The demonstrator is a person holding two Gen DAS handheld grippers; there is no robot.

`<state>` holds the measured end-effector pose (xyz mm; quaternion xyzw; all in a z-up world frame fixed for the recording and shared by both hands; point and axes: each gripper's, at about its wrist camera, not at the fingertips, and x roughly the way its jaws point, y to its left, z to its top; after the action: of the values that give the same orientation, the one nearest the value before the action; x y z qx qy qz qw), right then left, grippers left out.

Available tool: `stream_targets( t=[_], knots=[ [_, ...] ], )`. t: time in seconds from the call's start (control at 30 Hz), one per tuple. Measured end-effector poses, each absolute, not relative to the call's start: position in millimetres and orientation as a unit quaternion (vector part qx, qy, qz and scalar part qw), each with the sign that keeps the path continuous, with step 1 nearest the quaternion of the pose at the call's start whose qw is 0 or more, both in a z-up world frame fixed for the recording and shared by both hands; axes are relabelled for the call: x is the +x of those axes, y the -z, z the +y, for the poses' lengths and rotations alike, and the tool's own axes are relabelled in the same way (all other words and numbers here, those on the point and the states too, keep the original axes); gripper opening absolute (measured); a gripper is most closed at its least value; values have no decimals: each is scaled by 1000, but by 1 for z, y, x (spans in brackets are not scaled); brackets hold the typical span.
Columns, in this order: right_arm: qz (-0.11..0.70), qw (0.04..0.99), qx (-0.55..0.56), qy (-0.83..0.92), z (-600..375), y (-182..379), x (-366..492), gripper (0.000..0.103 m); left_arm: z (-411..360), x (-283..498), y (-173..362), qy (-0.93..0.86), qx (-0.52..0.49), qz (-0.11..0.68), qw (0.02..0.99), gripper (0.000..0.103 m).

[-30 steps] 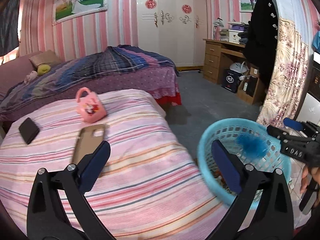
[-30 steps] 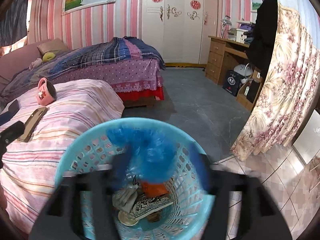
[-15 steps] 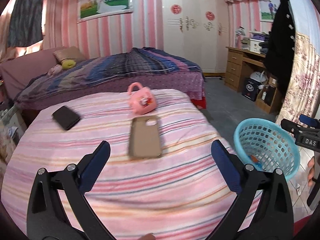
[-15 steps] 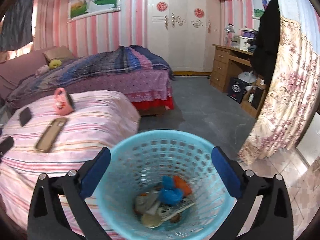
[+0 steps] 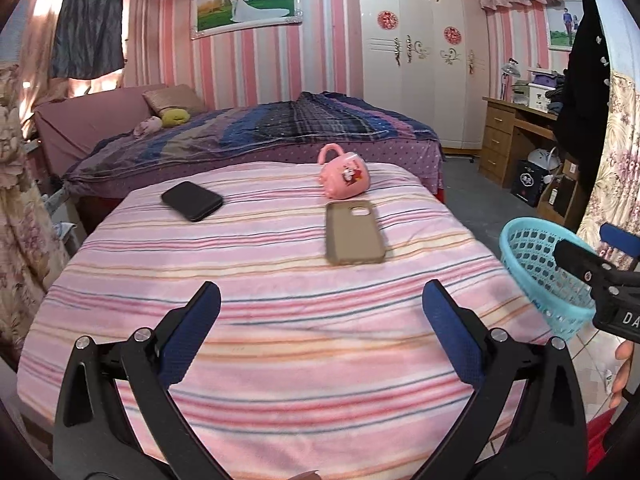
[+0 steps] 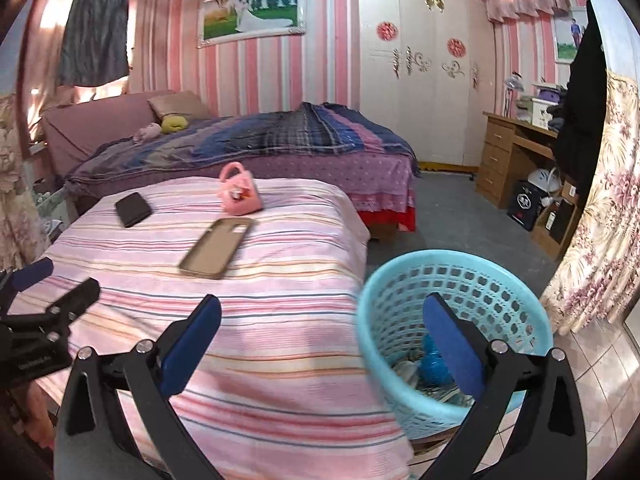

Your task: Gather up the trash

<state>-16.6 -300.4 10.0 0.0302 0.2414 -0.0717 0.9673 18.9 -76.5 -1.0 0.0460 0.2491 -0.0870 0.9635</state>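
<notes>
A light blue plastic basket (image 6: 460,280) stands on the floor right of the striped bed, with blue crumpled trash (image 6: 432,356) and paper scraps inside. In the left wrist view the same basket (image 5: 532,260) sits at the right edge. My right gripper (image 6: 320,336) is open and empty, straddling the bed corner and the basket rim. Over the pink striped blanket (image 5: 280,340), my left gripper (image 5: 320,320) is open too, nothing between its blue pads. On the bed lie a tan phone case (image 5: 354,232), a black phone (image 5: 192,200) and a pink mug (image 5: 344,174).
Behind stands a second bed (image 5: 280,128) with a plaid cover. A white wardrobe (image 5: 424,52), a wooden desk (image 5: 516,136) with boxes and a flowered curtain (image 6: 600,208) line the back and right. Grey floor (image 6: 460,216) lies between bed and desk.
The blue trash left my right gripper and now lies in the basket. Both grippers swung left, from over the basket toward the striped bed; the right jaws opened wide.
</notes>
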Motion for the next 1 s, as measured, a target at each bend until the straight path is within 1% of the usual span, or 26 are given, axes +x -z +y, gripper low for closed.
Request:
stream_targets(
  t=[0.27,0.7,1.0],
  knots=[
    [216,974,7,72,-267,-9,-27,98,-54,2,0,74,12,242,967,98],
    [205,975,1,89,-263,-13,-31,98,-56,-5,-10,74,19,205,976,98],
    [201,975,-4,91,-263,-15,-32,98,-61,-7,-12,84,18,202,976,98]
  ],
)
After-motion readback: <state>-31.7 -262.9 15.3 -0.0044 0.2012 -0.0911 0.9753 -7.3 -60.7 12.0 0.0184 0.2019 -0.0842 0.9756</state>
